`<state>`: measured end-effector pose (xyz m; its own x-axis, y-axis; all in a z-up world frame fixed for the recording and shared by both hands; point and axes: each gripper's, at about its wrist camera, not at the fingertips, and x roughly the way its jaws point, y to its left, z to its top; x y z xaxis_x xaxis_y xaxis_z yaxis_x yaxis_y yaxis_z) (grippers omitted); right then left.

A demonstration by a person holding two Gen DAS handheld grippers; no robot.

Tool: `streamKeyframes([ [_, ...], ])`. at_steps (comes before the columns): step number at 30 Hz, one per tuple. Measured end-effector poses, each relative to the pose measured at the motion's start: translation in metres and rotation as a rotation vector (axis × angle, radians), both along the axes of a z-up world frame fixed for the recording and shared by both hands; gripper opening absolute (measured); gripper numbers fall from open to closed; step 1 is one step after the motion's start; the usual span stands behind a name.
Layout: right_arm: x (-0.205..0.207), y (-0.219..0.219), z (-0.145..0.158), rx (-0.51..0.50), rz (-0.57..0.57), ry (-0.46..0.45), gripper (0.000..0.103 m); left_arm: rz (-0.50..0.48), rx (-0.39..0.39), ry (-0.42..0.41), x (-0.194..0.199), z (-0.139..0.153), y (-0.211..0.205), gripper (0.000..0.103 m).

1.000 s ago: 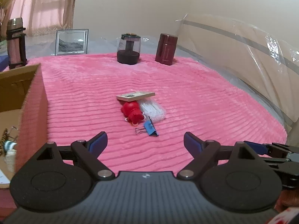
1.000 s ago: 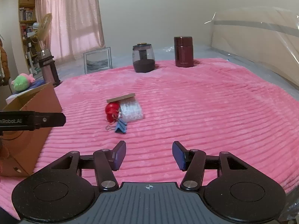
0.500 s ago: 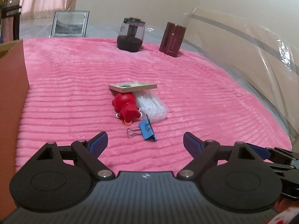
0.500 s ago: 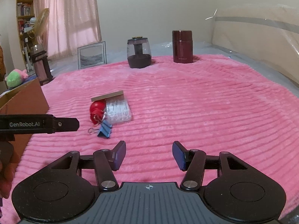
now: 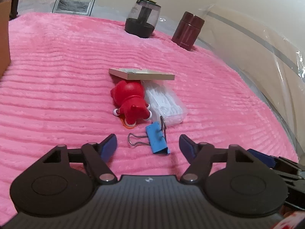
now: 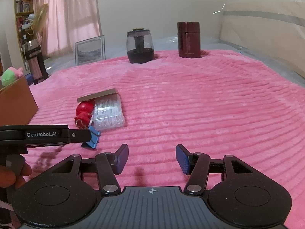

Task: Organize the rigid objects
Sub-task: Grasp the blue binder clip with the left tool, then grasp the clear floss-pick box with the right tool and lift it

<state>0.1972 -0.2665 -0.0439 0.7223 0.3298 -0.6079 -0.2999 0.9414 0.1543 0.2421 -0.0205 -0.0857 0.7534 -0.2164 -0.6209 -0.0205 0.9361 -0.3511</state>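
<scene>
At the far left stands a cardboard box (image 6: 17, 103), its open top out of view, probably where the small things belong. Next comes the left claw (image 5: 148, 146), jaws spread wide and empty, low over the pink ribbed blanket (image 5: 57, 76) with the blue binder clip (image 5: 157, 140) lying between and just ahead of its tips. Just beyond the clip a red toy figure (image 5: 130, 102) lies on its side, touching a clear plastic case of white pieces (image 5: 165, 103) to its right; a flat tan box (image 5: 142, 73) rests tilted across the tops of both. Further right, well apart from the pile, the right claw (image 6: 152, 159) hangs over bare blanket, also spread and empty. At the back stand a picture frame (image 6: 90, 50), a dark jar (image 6: 140, 45) and a maroon flask (image 6: 188, 39).

The step in hand looks like the approach to the binder clip. The next move calls for lowering the left claw a little, straddling the clip's blue body and not the wire handles, then closing without nudging the toy.
</scene>
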Motion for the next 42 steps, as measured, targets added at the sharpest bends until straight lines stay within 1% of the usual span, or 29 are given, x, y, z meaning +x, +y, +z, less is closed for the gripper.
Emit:
streamKeyframes([
  [2,0.004,0.002,-0.003,-0.001,0.001,0.005,0.052,0.003,-0.012,-0.004,0.002,-0.003,0.001,0.063],
  [6,0.009,0.004,-0.010,0.003,0.004,0.012,0.052,0.010,-0.025,-0.011,0.005,-0.006,0.000,0.062],
  [7,0.010,0.004,-0.011,0.005,0.005,0.014,0.052,0.012,-0.028,-0.014,0.005,-0.007,0.000,0.059],
  [8,0.011,0.005,-0.012,0.005,0.008,0.016,0.052,0.015,-0.032,-0.018,0.005,-0.007,0.000,0.054],
  [9,0.011,0.006,-0.013,0.005,0.008,0.017,0.052,0.017,-0.036,-0.020,0.005,-0.007,0.000,0.050],
  [10,0.012,0.007,-0.014,0.005,0.009,0.017,0.052,0.014,-0.039,-0.021,0.005,-0.007,0.000,0.043],
  [11,0.012,0.007,-0.014,0.005,0.011,0.016,0.052,0.013,-0.037,-0.021,0.005,-0.006,0.000,0.039],
  [15,0.012,0.009,-0.014,0.005,0.010,0.017,0.052,0.020,-0.048,-0.023,0.002,-0.004,0.002,0.039],
  [18,0.012,0.009,-0.014,0.003,0.013,0.015,0.052,0.021,-0.030,-0.031,-0.004,0.001,0.002,0.039],
  [24,0.016,0.018,-0.011,0.005,0.042,0.009,0.052,0.029,0.052,-0.057,-0.018,0.018,0.007,0.039],
  [27,0.021,0.030,-0.009,0.007,0.092,-0.003,0.052,0.045,0.099,-0.077,-0.023,0.027,0.012,0.039],
  [29,0.026,0.039,-0.009,0.006,0.132,-0.013,0.052,0.057,0.116,-0.086,-0.025,0.032,0.016,0.039],
  [33,0.041,0.059,-0.010,-0.013,0.196,-0.033,0.052,0.070,0.123,-0.093,-0.024,0.037,0.023,0.039],
  [37,0.058,0.074,-0.014,-0.030,0.233,-0.044,0.052,0.074,0.117,-0.096,-0.024,0.037,0.026,0.039],
  [42,0.076,0.088,-0.022,-0.059,0.272,-0.031,0.053,0.077,0.108,-0.095,-0.023,0.037,0.029,0.039],
])
